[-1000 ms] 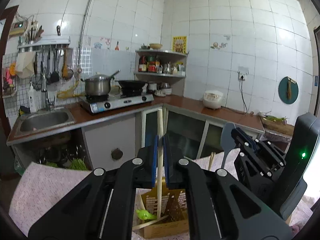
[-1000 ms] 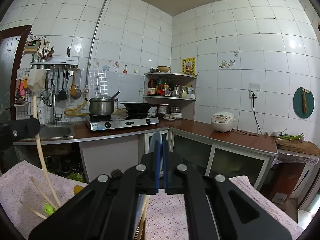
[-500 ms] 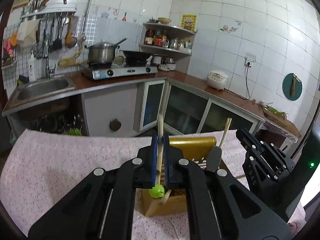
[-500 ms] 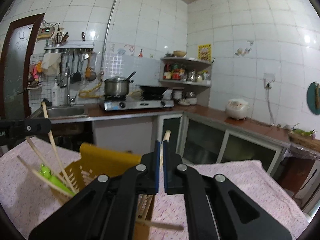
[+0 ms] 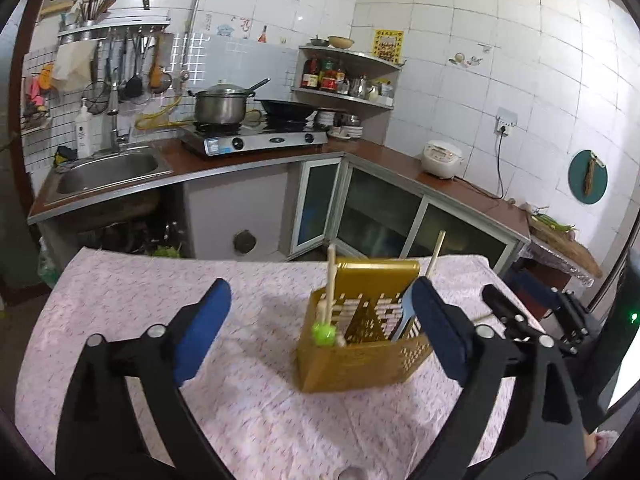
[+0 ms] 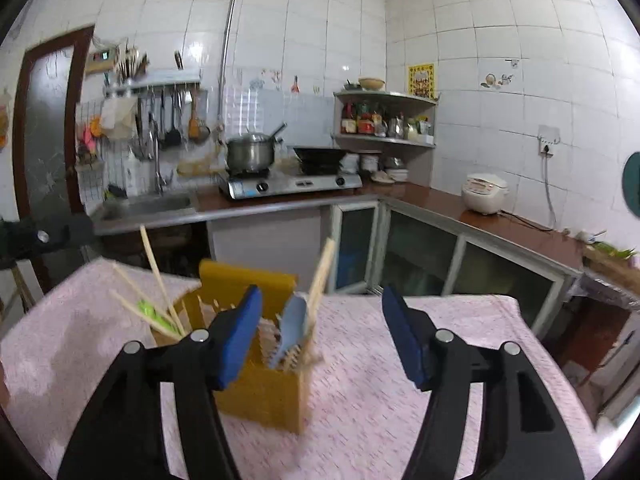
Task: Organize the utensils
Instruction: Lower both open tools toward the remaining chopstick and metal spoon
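A yellow slotted utensil holder (image 5: 360,356) stands on the pink cloth table (image 5: 160,300). In it stand a wooden stick with a green end (image 5: 323,332), a blue-grey spatula (image 5: 404,312) and chopsticks (image 5: 434,252). My left gripper (image 5: 320,328) is open and empty, just in front of the holder. My right gripper (image 6: 322,336) is open and empty, with the holder (image 6: 264,392) at its left finger. The right wrist view shows the spatula (image 6: 292,328), chopsticks (image 6: 320,276) and the green-ended stick (image 6: 150,312) inside. The right gripper's body (image 5: 560,320) shows at the right of the left wrist view.
Behind the table a kitchen counter runs along the wall with a sink (image 5: 108,168), a stove with a pot (image 5: 220,104) and a wok, and a rice cooker (image 5: 442,158). A corner shelf (image 5: 348,80) holds bottles. The table's far edge (image 5: 280,260) lies past the holder.
Both grippers have opened. The left let go of the green-ended stick and the right let go of its chopstick; both now stand in the holder. Both grippers have drawn back.
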The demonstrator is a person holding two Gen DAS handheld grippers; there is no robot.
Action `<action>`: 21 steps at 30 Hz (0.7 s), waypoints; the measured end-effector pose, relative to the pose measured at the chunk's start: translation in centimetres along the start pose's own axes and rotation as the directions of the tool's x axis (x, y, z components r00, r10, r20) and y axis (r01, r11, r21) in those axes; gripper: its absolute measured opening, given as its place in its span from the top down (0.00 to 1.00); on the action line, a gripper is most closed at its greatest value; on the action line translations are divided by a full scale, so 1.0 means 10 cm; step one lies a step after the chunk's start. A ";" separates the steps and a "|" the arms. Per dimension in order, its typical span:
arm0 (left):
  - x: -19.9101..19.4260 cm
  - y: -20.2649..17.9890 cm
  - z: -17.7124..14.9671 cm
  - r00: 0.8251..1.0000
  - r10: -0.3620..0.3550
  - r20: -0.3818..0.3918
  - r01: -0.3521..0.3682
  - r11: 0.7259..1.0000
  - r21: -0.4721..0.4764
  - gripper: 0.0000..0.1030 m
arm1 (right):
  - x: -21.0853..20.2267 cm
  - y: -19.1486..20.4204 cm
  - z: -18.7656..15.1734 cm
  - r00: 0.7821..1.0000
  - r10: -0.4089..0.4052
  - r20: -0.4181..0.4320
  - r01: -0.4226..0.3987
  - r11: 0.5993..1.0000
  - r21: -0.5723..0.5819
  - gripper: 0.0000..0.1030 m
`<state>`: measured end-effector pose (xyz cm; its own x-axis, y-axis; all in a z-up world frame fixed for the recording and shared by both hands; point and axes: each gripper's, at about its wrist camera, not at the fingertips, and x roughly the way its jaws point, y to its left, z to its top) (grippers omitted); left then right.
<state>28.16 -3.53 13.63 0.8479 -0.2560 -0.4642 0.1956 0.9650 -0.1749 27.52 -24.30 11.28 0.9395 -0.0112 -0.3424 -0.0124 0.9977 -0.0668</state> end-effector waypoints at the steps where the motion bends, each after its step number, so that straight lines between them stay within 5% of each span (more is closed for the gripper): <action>1: -0.04 0.02 -0.05 1.000 0.003 -0.016 -0.003 1.000 -0.005 0.10 | -0.02 -0.01 -0.01 1.000 -0.002 -0.013 0.002 1.000 -0.001 0.40; 7: -0.25 0.13 -0.38 0.998 0.022 -0.058 -0.024 0.999 -0.027 0.05 | -0.33 -0.12 -0.24 0.998 -0.044 -0.036 0.045 0.999 0.022 0.19; 17: -0.28 0.21 -1.12 0.981 0.063 -0.186 -0.071 0.997 -0.041 0.05 | -0.49 -0.22 -0.89 0.983 -0.075 -0.170 0.085 0.995 0.054 0.08; 21: -0.15 0.14 -1.41 0.962 0.067 -0.264 -0.077 0.997 -0.027 0.05 | -0.40 -0.23 -1.18 0.950 -0.094 -0.298 0.113 0.992 0.048 0.06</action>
<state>20.21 -2.57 1.81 0.6987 -0.1967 -0.6878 0.1165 0.9799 -0.1619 19.77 -27.34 1.78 0.7913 -0.1245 -0.5986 0.1108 0.9920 -0.0599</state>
